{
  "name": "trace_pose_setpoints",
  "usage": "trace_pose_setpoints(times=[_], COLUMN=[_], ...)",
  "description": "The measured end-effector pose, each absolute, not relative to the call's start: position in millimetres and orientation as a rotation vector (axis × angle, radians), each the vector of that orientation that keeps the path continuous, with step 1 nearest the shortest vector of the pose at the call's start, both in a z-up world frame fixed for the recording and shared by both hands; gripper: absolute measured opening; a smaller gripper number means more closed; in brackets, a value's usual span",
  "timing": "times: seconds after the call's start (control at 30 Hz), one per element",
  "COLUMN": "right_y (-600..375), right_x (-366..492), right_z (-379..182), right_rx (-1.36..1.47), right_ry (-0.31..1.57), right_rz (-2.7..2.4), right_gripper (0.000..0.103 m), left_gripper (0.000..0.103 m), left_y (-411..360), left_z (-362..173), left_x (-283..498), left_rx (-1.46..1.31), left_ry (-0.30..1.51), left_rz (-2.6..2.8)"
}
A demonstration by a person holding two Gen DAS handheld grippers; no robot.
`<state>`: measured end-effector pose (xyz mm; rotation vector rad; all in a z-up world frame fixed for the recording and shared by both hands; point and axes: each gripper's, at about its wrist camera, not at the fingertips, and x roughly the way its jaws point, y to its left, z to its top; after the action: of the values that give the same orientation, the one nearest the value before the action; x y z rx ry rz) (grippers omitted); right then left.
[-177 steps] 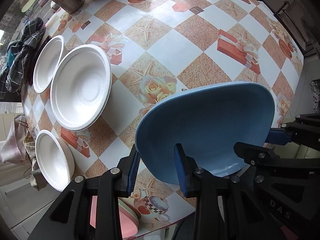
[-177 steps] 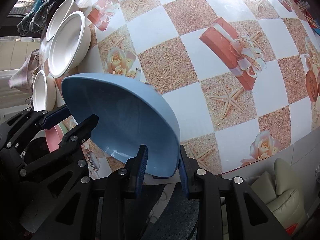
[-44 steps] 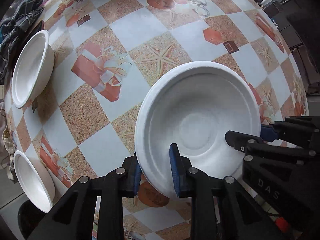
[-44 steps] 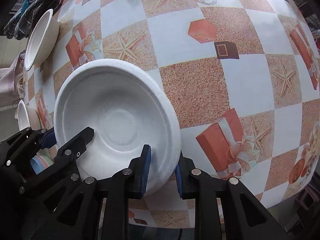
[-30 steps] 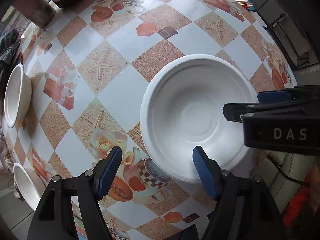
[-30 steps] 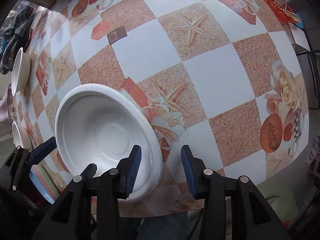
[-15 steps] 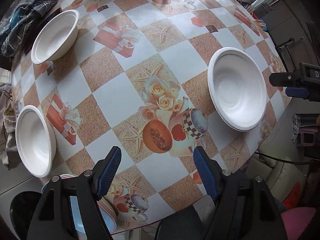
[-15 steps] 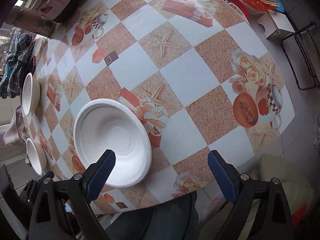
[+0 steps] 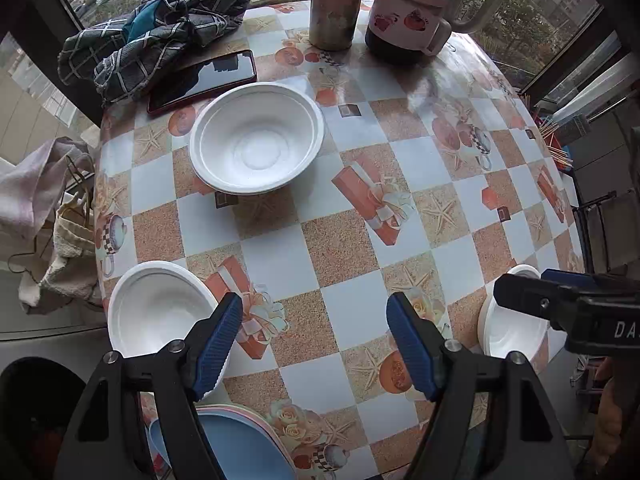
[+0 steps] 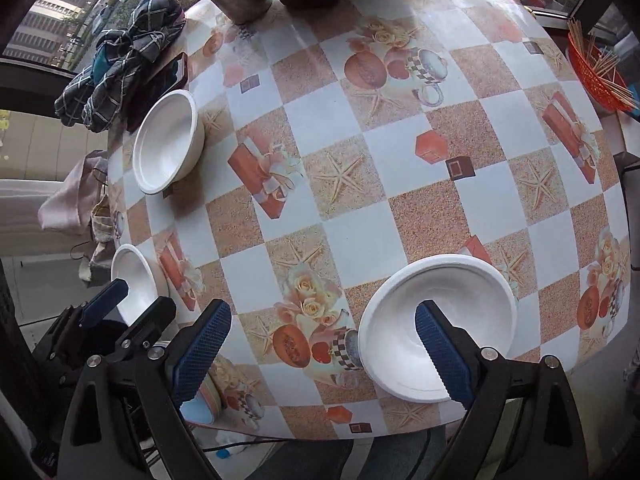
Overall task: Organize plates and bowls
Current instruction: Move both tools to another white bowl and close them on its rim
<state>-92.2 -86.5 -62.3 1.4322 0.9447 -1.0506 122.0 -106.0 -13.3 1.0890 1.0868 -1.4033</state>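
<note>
Three white bowls stand on the checked table. One white bowl (image 9: pixel 256 148) sits at the far middle, also in the right wrist view (image 10: pixel 166 148). A second white bowl (image 9: pixel 156 312) is at the near left edge, also in the right wrist view (image 10: pixel 134 280). The third white bowl (image 10: pixel 438 322) sits near the front right edge, also in the left wrist view (image 9: pixel 510 326). A blue bowl on a pink one (image 9: pixel 236 440) lies at the near edge. My left gripper (image 9: pixel 310 344) is open and empty above the table. My right gripper (image 10: pixel 320 356) is open and empty beside the third bowl.
A phone (image 9: pixel 204 78), a checked cloth (image 9: pixel 148 36), a rusty flask (image 9: pixel 334 4) and a pink jug (image 9: pixel 408 12) stand at the table's far side. An orange basket of sticks (image 10: pixel 596 68) is off the right edge.
Both grippers have let go of the white bowl, opened wide and pulled back. The left view has swung round toward the far bowl and the window.
</note>
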Motion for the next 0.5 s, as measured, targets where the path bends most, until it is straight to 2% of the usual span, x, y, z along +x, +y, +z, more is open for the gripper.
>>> trace_pose_setpoints(times=[0.2,0.5], right_y=[-125.2,-195.3], right_x=[-45.4,0.6], right_z=[-74.3,-96.9], right_rx=[1.408,1.338], right_ry=[0.985,1.001], right_rz=[-1.021,-1.034], right_gripper=[0.094,0.094], left_gripper=[0.078,0.078], left_y=[-151.5,-213.3], left_z=[-17.5,-47.7], left_x=[171.6,200.6], left_rx=[1.006,1.007], left_ry=[1.102,1.113], left_rz=[-1.281,-1.207])
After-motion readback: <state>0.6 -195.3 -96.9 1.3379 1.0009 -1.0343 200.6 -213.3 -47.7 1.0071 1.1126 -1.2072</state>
